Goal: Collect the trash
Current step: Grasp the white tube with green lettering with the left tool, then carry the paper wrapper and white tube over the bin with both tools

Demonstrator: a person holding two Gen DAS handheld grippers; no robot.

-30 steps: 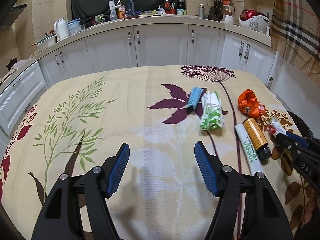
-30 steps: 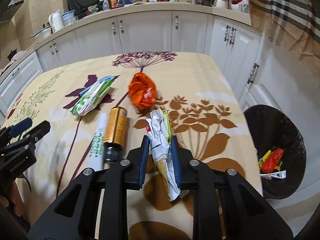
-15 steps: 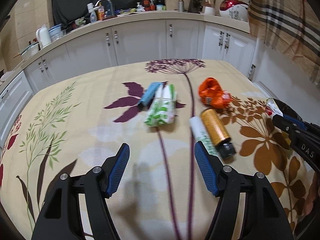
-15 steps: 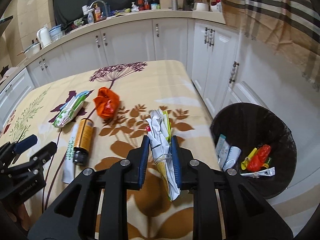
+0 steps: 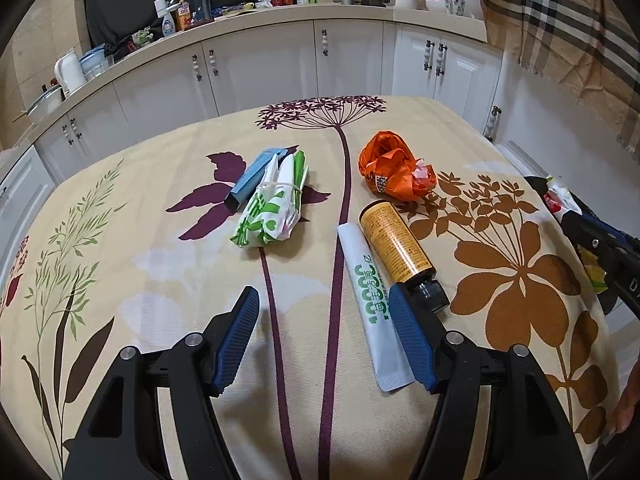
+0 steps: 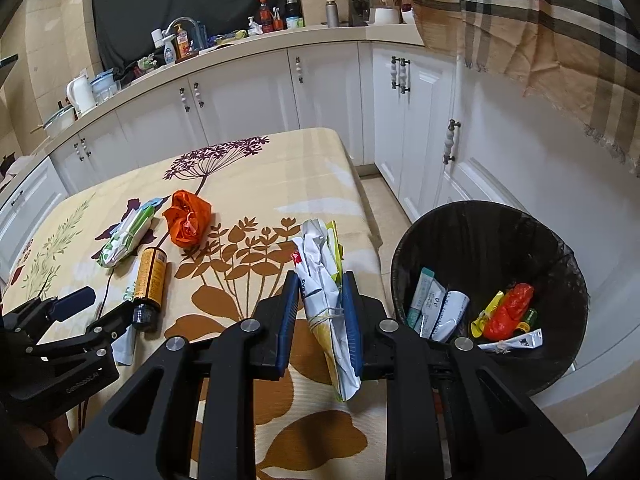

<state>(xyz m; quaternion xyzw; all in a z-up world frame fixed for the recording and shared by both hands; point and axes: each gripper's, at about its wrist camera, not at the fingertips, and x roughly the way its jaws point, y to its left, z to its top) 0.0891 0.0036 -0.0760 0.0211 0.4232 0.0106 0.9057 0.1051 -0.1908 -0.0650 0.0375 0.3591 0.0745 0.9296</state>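
Observation:
My right gripper (image 6: 320, 292) is shut on a crumpled white and yellow wrapper bundle (image 6: 324, 264), held above the table's right edge, left of the black trash bin (image 6: 560, 264). My left gripper (image 5: 324, 320) is open and empty, low over the table; its right finger sits beside a white sachet (image 5: 370, 292) and an amber bottle (image 5: 394, 240) with a black cap. Farther back lie an orange bag (image 5: 394, 168), a green-white wrapper bundle (image 5: 272, 208) and a blue box (image 5: 250, 178). These also show in the right wrist view, with the orange bag (image 6: 186, 222) and bottle (image 6: 150, 276).
The bin holds several pieces of trash (image 6: 472, 312). The table has a floral cloth (image 5: 120, 264). White cabinets (image 6: 240, 100) and a cluttered counter (image 5: 240, 12) run behind. A plaid cloth (image 6: 540, 24) hangs at upper right.
My right gripper has carried the wrapper bundle rightward toward the bin, which now fills more of its view. My left gripper has moved right, close to the sachet and bottle, still open.

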